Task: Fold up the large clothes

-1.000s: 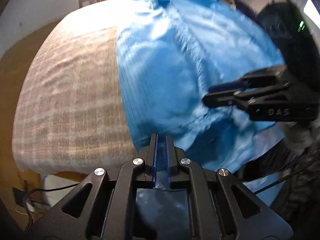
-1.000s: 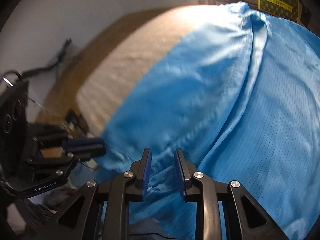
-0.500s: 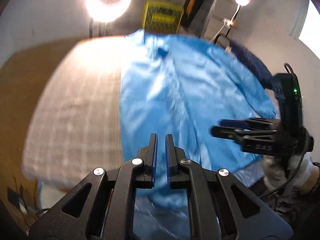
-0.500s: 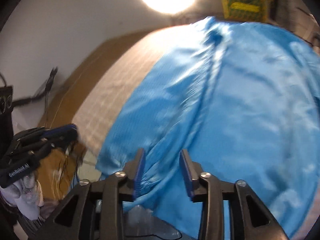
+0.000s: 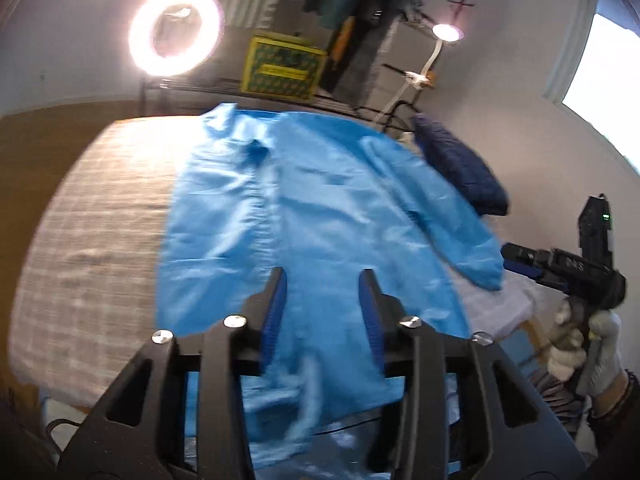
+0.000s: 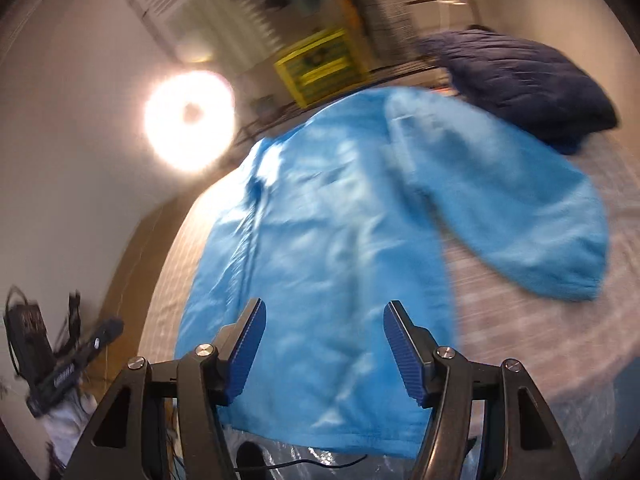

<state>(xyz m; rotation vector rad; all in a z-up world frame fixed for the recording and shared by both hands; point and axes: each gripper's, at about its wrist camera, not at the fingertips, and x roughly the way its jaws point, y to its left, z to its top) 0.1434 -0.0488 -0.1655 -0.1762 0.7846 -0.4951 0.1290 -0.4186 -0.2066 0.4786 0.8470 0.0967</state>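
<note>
A large bright blue coat (image 5: 304, 216) lies spread flat on the plaid-covered bed (image 5: 92, 216), collar at the far end, one sleeve (image 5: 452, 232) stretched out to the right. My left gripper (image 5: 322, 276) hovers above the coat's near hem; its jaws are opening and hold nothing. My right gripper (image 6: 324, 310) also hangs above the coat (image 6: 320, 264) near its hem, its jaws opening, empty. The sleeve (image 6: 520, 216) lies to its right. In the left wrist view the right gripper (image 5: 516, 256) appears at the far right, held by a gloved hand (image 5: 588, 352).
A dark blue quilted garment (image 5: 456, 168) lies on the bed's far right corner, also seen as a navy bundle (image 6: 520, 76). A ring light (image 5: 176, 28), a yellow box (image 5: 284, 68) and a rack stand behind the bed. Clear plastic hangs below the bed's near edge.
Both grippers let go of the coat's near hem, opened and rose away from it. The right gripper swung off to the right. The coat now lies flat on the bed.
</note>
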